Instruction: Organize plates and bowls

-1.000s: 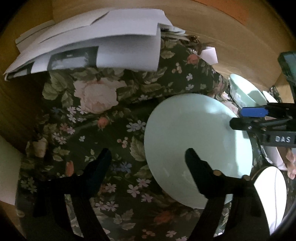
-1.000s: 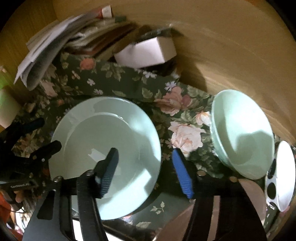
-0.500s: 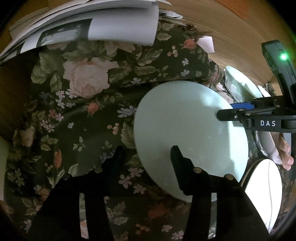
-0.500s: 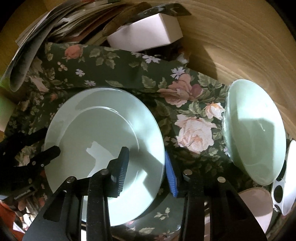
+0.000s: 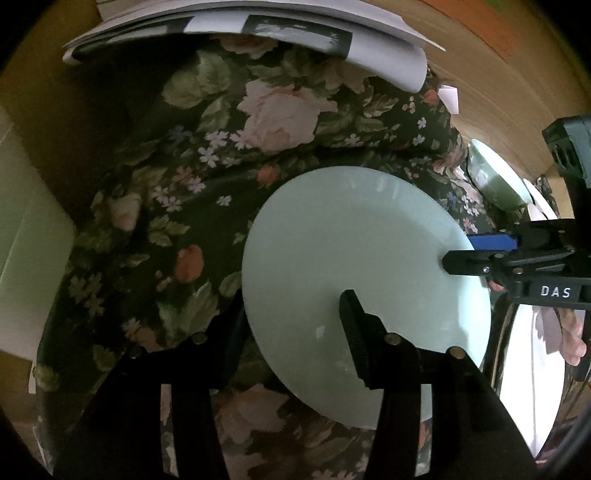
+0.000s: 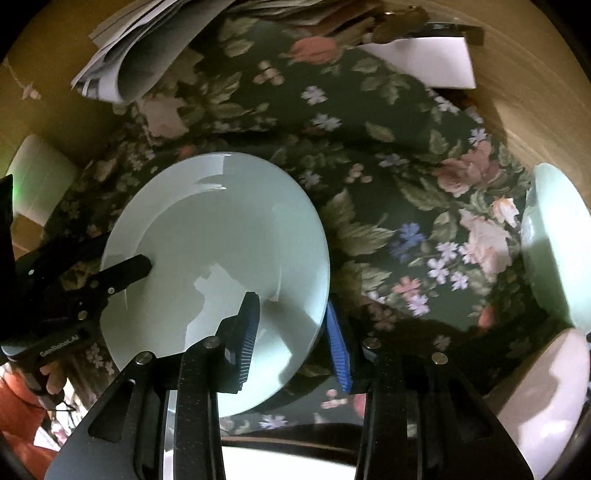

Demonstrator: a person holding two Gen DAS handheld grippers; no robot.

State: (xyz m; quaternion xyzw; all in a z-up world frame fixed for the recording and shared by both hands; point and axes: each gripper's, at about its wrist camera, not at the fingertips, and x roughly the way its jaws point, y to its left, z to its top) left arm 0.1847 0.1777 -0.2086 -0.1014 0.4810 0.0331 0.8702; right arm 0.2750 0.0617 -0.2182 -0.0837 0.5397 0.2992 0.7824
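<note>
Pale green plate (image 5: 354, 280) sits on the dark floral cloth (image 5: 221, 192), clamped at two opposite rim spots. Left gripper (image 5: 291, 325): one finger on top of the plate, the other under its rim at the near-left edge, closed on the plate. Right gripper (image 6: 291, 325): black-blue finger over the plate surface, blue finger outside below the rim, also pinching the plate. Each gripper shows in the other's view, reaching in from the side. Plate looks slightly tilted; can't tell whether it is lifted off the cloth. Pale green bowl (image 6: 554, 243) sits apart to the right on the cloth. White dish (image 5: 528, 369) at the lower right edge, partly hidden. Stack of papers (image 5: 258, 26) at the far end of the cloth, on the wooden table (image 6: 517, 55).
</note>
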